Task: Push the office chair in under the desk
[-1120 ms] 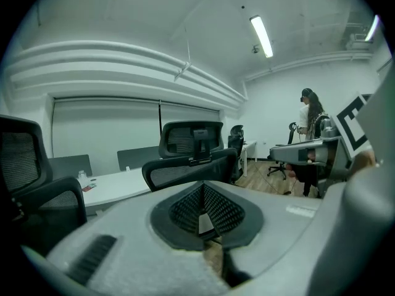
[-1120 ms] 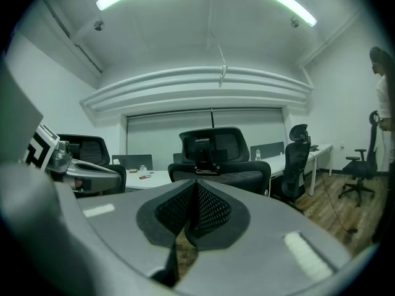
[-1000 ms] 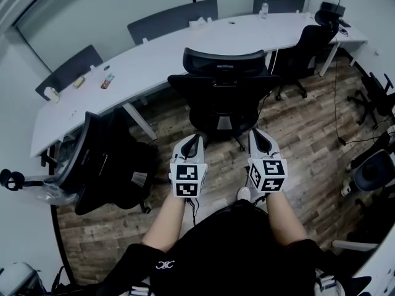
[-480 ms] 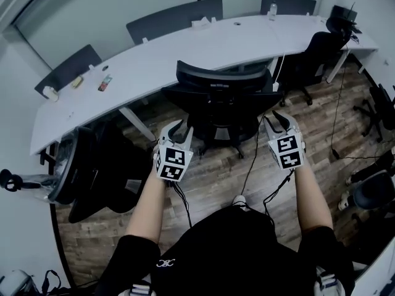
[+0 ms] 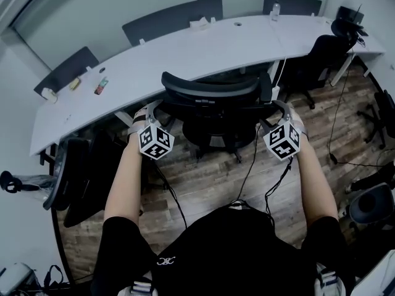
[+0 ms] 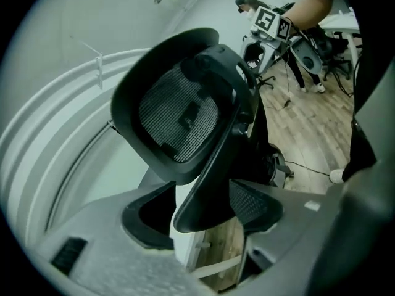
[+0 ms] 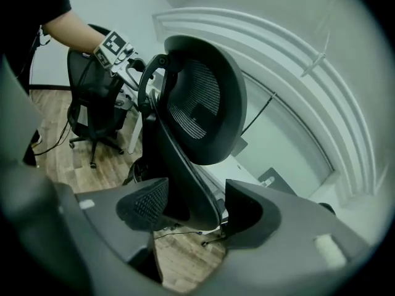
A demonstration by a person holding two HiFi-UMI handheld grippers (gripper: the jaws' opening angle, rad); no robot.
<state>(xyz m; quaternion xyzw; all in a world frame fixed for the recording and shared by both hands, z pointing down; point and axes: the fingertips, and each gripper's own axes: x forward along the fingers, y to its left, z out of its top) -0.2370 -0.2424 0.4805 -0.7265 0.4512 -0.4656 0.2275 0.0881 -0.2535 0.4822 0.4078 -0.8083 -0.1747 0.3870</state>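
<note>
Hand-held gripper L (image 5: 148,110) & hand-held gripper R (image 5: 285,111), just opened wide, straddle office chair (image 5: 213,97) back.

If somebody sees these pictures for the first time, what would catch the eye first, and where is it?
A black office chair stands in the middle, before the long curved white desk. The left gripper and the right gripper flank its backrest; their jaws have just been opening and stand apart, an edge of the backrest between each pair.
</note>
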